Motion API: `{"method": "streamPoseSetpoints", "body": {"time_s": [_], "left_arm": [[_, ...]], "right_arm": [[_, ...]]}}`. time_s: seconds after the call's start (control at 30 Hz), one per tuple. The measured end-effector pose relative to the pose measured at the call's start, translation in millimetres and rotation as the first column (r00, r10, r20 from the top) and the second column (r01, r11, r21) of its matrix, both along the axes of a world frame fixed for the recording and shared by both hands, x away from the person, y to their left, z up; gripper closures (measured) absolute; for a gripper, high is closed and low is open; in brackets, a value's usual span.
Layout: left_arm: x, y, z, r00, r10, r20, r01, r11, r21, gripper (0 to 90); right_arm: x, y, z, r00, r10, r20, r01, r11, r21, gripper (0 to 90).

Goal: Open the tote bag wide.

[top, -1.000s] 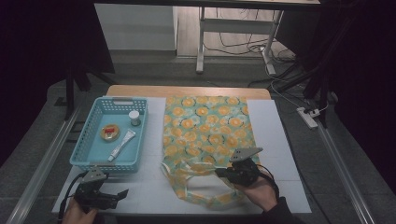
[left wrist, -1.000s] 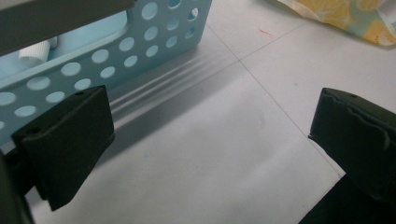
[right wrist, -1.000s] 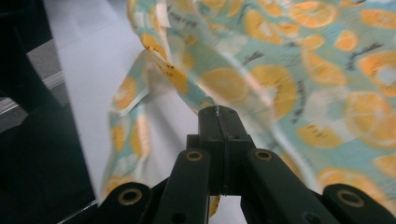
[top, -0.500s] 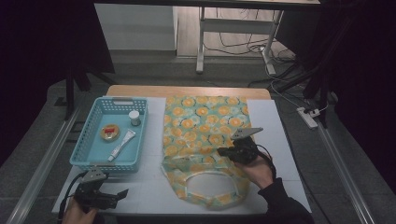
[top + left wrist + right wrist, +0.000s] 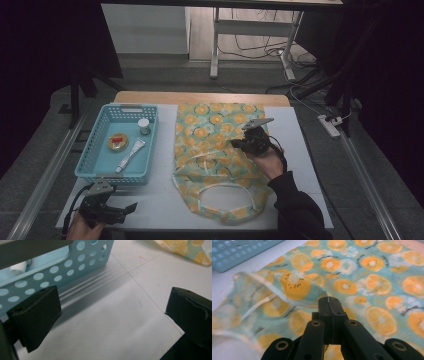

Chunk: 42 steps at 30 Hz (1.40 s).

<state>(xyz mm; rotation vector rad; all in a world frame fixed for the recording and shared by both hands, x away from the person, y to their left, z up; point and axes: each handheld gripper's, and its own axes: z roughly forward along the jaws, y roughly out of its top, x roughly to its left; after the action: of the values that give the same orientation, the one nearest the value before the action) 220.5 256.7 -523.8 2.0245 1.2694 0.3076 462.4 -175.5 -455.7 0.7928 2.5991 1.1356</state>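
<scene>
Right gripper (image 5: 239, 145) has its jaws pinched tight on a fold of the fruit-print bag (image 5: 220, 155), holding the upper layer at the bag's right-hand side, about halfway up its length. In the right gripper view the fabric edge (image 5: 287, 292) lifts from the closed jaw tips in a raised curl. The bag itself lies flat on the white table (image 5: 305, 150), its mouth and looped handles (image 5: 225, 192) towards the person.

Risk, as I judge it: the hold is on thin cloth near the edge, so a quick pull could slip the fold out of the jaws, or drag the whole bag sideways rather than open it, since nothing pins the lower layer.

Left of the bag, just beside it, stands the blue basket (image 5: 100, 170), holding a round tin (image 5: 117, 142), a small jar (image 5: 144, 126) and a tube (image 5: 129, 153). A bag dragged leftwards would bump it.

Left gripper (image 5: 127, 210) rests near the basket's front wall, well apart from the bag, jaws spread wide with nothing between them.
</scene>
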Motion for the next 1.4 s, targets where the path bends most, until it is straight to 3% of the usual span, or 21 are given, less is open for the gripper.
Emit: {"method": "streamPoseSetpoints", "body": {"time_s": [0.47, 0.67, 0.7, 0.8, 0.87, 0.9, 1.17, 1.3, 1.4], "left_arm": [[0.4, 0.4, -0.2, 1.0, 0.0, -0.003, 0.0, 1.0, -0.003, 0.4], [0.7, 0.1, -0.2, 1.0, -0.001, -0.006, 0.001, 1.0, 0.0, 0.5], [0.7, 0.1, -0.2, 1.0, -0.001, -0.007, 0.001, 1.0, 0.0, 0.5], [0.4, -0.1, -0.2, 1.0, -0.002, -0.004, 0.002, 1.0, 0.002, 0.5], [0.4, -0.2, -0.1, 1.0, -0.003, -0.004, 0.003, 1.0, 0.003, 0.5], [0.4, -0.3, -0.1, 1.0, -0.003, -0.004, 0.003, 1.0, 0.003, 0.5], [0.3, -0.4, 0.0, 1.0, -0.003, -0.005, 0.003, 1.0, 0.003, 0.6], [0.3, -0.4, 0.1, 1.0, -0.003, -0.004, 0.003, 1.0, 0.004, 0.6], [0.0, -0.4, 0.0, 1.0, -0.001, -0.001, 0.001, 1.0, 0.002, 0.6]], "right_arm": [[43.0, 8.5, -20.5, 0.9974, -0.063, 0.035, 0.065, 0.997, -0.048, 89.8], [56.4, 8.4, -43.3, 0.997, -0.077, 0.001, 0.077, 0.994, -0.072, 89.5], [58.8, 8.6, -52.0, 0.9964, -0.082, -0.018, 0.08, 0.993, -0.091, 89.1], [60.5, 8.5, -59.2, 0.9957, -0.09, -0.022, 0.087, 0.989, -0.122, 87.9], [61.7, 7.3, -62.9, 0.9948, -0.097, -0.029, 0.093, 0.988, -0.127, 84.4], [61.6, 6.2, -61.8, 0.9942, -0.105, -0.021, 0.102, 0.987, -0.124, 78.4], [54.9, 0.4, -41.4, 0.9921, -0.124, 0.015, 0.125, 0.991, -0.057, 53.9], [50.8, -0.7, -36.6, 0.993, -0.117, 0.015, 0.118, 0.992, -0.045, 47.7], [44.2, -0.7, -30.8, 0.9948, -0.102, 0.004, 0.102, 0.994, -0.031, 36.8]]}}
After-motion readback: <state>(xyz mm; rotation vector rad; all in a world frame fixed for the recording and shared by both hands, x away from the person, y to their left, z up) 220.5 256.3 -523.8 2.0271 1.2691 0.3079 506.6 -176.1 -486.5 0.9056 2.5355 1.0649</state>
